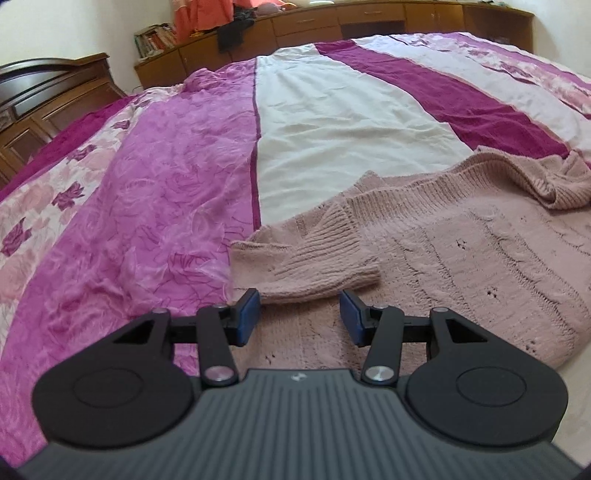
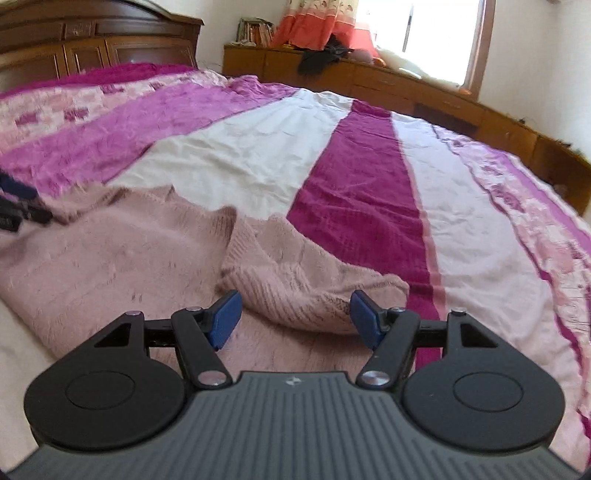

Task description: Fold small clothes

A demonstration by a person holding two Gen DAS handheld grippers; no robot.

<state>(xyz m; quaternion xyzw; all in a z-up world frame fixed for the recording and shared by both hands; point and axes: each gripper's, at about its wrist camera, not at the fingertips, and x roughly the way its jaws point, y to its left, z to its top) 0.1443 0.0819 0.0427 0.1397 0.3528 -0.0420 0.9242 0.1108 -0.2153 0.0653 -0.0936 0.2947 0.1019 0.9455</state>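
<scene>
Hovering low over a pink sweater (image 1: 461,251), the left hand-held gripper (image 1: 300,317) has its blue pads spread apart, grasping nothing, with a folded-in sleeve (image 1: 306,258) just past its tips. The right hand-held gripper (image 2: 293,319) is likewise released, its pads either side of the other sleeve (image 2: 295,291). The sweater lies spread on a bed (image 1: 332,122) covered in purple, white and magenta stripes. Beyond stand a wooden headboard (image 2: 96,40) and low cabinets (image 1: 332,22).

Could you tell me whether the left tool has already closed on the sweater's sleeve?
No, the left tool is open, its blue pads apart, with the pink sweater sleeve cuff lying just ahead of them.
</scene>
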